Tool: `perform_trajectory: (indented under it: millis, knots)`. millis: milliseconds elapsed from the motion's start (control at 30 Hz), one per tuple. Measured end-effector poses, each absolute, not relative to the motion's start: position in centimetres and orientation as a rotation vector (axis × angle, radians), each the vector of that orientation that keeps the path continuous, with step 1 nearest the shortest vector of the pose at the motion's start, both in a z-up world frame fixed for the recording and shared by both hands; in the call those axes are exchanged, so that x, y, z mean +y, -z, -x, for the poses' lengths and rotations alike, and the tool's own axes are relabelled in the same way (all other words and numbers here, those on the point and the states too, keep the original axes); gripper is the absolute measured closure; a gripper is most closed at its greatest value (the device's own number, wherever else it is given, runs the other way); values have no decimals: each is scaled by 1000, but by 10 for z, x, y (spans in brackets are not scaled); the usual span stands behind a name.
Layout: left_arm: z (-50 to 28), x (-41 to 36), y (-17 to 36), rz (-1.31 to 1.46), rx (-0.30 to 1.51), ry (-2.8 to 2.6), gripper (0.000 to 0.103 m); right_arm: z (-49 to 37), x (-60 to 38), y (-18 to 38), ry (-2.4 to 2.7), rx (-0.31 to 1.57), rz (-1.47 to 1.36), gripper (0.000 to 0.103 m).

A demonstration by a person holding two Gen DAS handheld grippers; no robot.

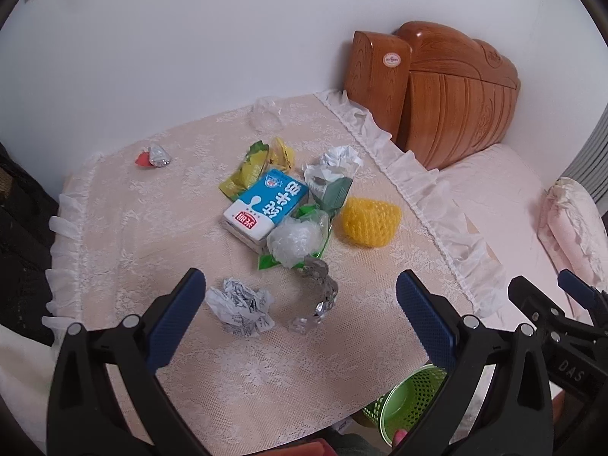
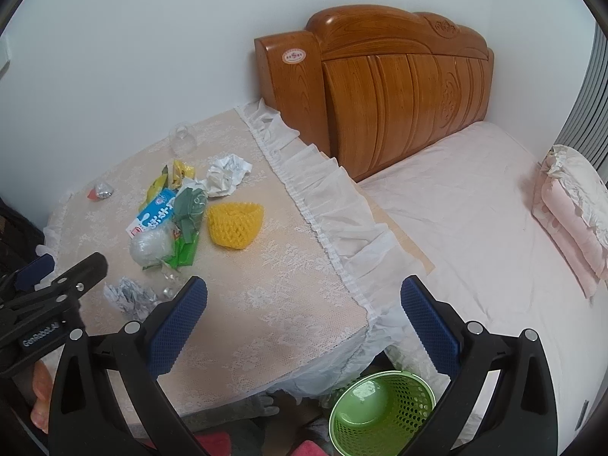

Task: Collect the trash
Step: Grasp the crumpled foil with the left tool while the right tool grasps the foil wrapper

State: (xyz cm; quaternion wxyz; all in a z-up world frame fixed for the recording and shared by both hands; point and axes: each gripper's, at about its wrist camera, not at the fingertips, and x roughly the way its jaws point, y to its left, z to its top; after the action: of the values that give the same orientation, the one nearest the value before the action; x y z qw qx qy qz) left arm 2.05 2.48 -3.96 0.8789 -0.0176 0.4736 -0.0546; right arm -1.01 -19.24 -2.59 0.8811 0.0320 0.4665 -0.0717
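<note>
Looking along our left gripper (image 1: 300, 304), we find its jaws spread wide and empty above the lace-covered table (image 1: 114, 228), with a crumpled printed paper ball (image 1: 241, 306) lying between the fingertips, nearer the left one, and not touched. Just beyond it lies a strip of foil wrapper (image 1: 321, 296), then the blue milk carton (image 1: 266, 207), a clear plastic wad (image 1: 296, 241) and the yellow foam net (image 1: 370, 220). Our right gripper (image 2: 304, 304) is likewise spread and empty, over the table's near right corner, with the green mesh bin (image 2: 382, 414) on the floor below it.
</note>
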Motion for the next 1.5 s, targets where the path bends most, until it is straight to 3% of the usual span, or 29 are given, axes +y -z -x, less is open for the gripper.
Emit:
perform_trajectory:
  millis: [433, 767, 933, 1067, 1167, 1300, 1367, 1433, 1500]
  knots:
    - [-26, 81, 129, -24, 1134, 148, 7, -3, -187, 133, 82, 1177, -160, 2]
    - [-60, 92, 165, 72, 1167, 220, 9, -11, -161, 138, 12, 1195, -283, 2]
    - [-66, 86, 177, 25, 1170, 288, 37, -27, -145, 127, 9, 1182, -347, 2]
    - [-66, 86, 176, 41, 1153, 327, 49, -46, -125, 130, -1, 1208, -393, 7]
    - [-64, 89, 171, 39, 1138, 337, 55, -60, -111, 139, 8, 1233, -400, 12]
    - [-63, 101, 164, 63, 1130, 345, 56, -72, -100, 158, -5, 1300, -446, 39]
    - [-60, 108, 159, 72, 1127, 344, 56, -74, -97, 165, -11, 1318, -464, 46]
    - [-57, 113, 155, 73, 1122, 334, 56, -73, -96, 168, -23, 1323, -481, 67]
    - [-57, 115, 153, 65, 1126, 315, 56, -72, -95, 168, -33, 1327, -484, 80]
